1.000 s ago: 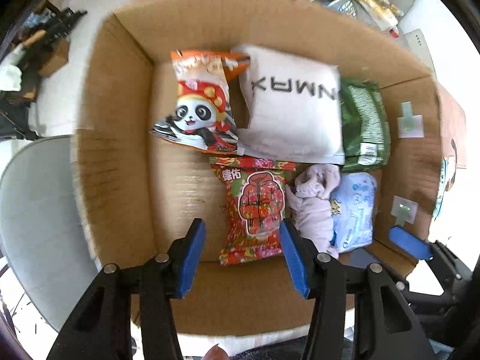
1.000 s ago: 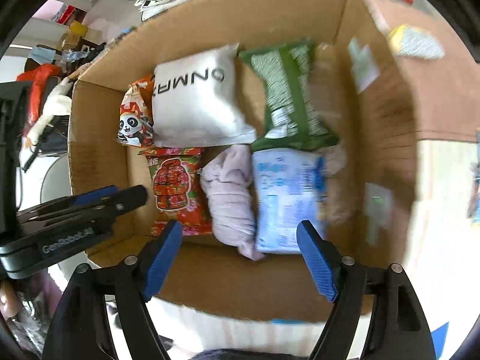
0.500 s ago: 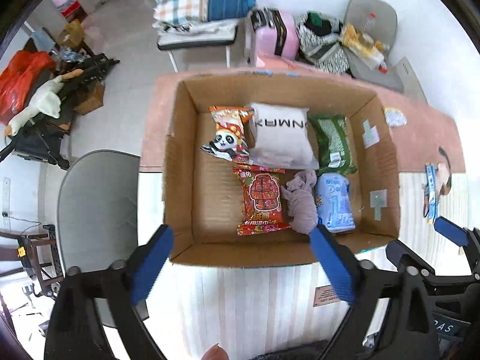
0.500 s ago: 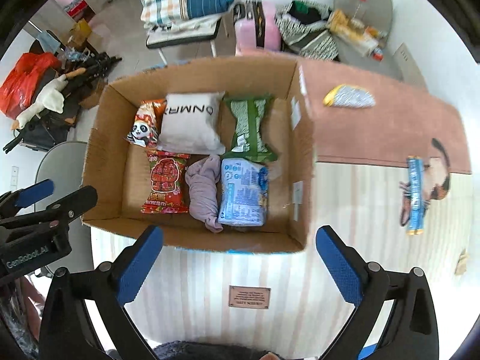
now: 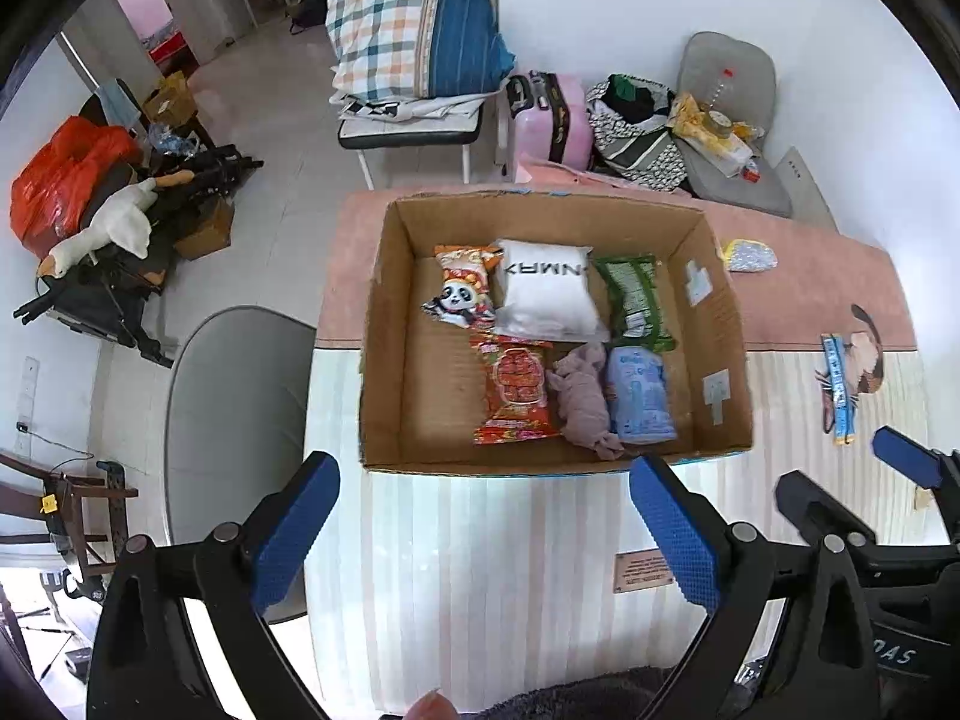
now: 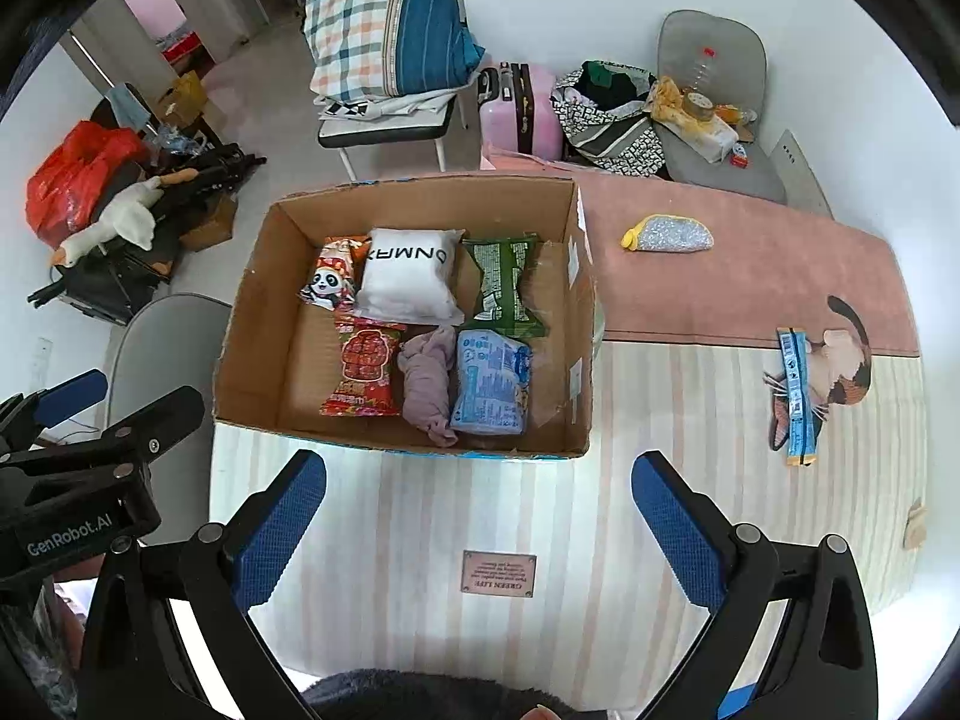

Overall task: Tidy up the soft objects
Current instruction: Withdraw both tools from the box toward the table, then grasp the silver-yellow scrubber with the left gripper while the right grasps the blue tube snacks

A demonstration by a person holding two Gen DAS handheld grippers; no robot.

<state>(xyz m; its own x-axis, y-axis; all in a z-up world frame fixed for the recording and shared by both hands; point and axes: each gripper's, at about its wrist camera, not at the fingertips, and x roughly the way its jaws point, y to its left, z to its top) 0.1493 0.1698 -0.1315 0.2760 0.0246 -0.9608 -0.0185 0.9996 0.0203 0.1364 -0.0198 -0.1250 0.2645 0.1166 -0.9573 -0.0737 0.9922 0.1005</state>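
Note:
A cardboard box (image 5: 390, 324) (image 6: 258, 312) stands on the mat-covered table. It holds a panda snack bag (image 5: 461, 294), a white pillow pack (image 5: 549, 297), a green packet (image 5: 633, 303), a red snack bag (image 5: 516, 387), a mauve cloth (image 5: 585, 399) and a blue tissue pack (image 5: 639, 396). My left gripper (image 5: 483, 531) is open and empty, high above the table in front of the box. My right gripper (image 6: 477, 534) is open and empty, also in front of the box. A silver pouch (image 6: 669, 235) and a blue stick packet (image 6: 795, 399) lie on the table right of the box.
A grey chair (image 5: 234, 420) stands left of the table. Behind the table are a chair with folded bedding (image 5: 414, 24), a pink suitcase (image 5: 549, 114) and a cluttered grey chair (image 5: 726, 120). A plush goose and red bag (image 5: 78, 204) lie on the floor at left.
Both grippers have pulled up and back from inside the box to high above the table. Both jaws have opened wider. The box contents have not moved.

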